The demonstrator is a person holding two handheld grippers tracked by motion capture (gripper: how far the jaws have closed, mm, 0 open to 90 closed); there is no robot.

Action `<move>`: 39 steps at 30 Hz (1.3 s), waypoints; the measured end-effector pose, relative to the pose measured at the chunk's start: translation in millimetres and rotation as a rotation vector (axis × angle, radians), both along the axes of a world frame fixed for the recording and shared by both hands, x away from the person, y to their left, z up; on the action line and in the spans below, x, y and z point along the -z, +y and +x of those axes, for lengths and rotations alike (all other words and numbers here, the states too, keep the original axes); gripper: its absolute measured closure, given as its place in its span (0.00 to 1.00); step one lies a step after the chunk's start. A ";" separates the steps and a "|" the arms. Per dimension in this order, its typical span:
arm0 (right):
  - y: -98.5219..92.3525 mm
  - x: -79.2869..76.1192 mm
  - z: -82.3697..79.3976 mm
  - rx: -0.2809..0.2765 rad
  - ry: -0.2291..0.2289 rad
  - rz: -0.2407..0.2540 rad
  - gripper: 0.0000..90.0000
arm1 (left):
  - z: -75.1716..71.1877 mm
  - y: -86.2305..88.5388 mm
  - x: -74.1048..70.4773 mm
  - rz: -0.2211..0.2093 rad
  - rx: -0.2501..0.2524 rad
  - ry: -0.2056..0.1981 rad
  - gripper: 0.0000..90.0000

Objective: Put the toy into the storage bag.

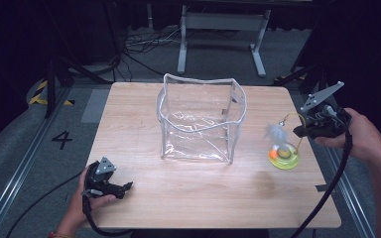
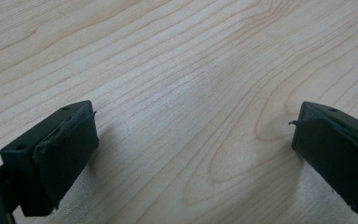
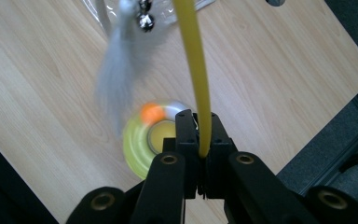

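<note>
Cat toy (image 1: 284, 154) hangs just above the table's (image 1: 203, 198) right side, right gripper (image 3: 204, 140) clamped on its yellow wand (image 3: 193, 60); next, carry it over the clear bag (image 1: 198, 119). Left gripper (image 2: 191, 149) rests, jaws apart.

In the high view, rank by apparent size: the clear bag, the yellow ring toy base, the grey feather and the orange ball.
1. Clear plastic bag
2. Yellow ring toy base
3. Grey feather: blurred, possibly as large as the base
4. Orange ball
</note>
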State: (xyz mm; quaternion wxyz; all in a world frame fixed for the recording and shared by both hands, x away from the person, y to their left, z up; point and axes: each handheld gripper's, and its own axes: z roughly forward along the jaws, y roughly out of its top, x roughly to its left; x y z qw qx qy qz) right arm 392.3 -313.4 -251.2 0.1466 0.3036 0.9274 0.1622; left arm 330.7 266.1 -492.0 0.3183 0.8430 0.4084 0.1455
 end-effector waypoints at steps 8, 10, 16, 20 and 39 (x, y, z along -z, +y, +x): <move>10.9 -14.5 8.6 -0.006 -0.027 -0.015 0.98 | 0.0 0.0 0.0 0.000 0.000 0.000 0.01; 12.9 -18.1 10.3 -0.005 -0.018 -0.017 0.98 | 0.0 -0.1 0.1 -0.002 -0.001 0.001 0.01; 14.6 -27.6 15.7 0.013 -0.028 -0.016 0.98 | 0.0 0.0 0.0 0.000 0.000 0.000 0.01; 17.6 -37.2 19.2 -0.004 -0.036 -0.014 0.98 | 0.1 0.0 0.0 0.000 0.000 0.000 0.01; 41.4 -72.9 43.7 -0.022 -0.068 -0.032 0.98 | 0.1 0.0 0.0 0.000 0.000 -0.001 0.01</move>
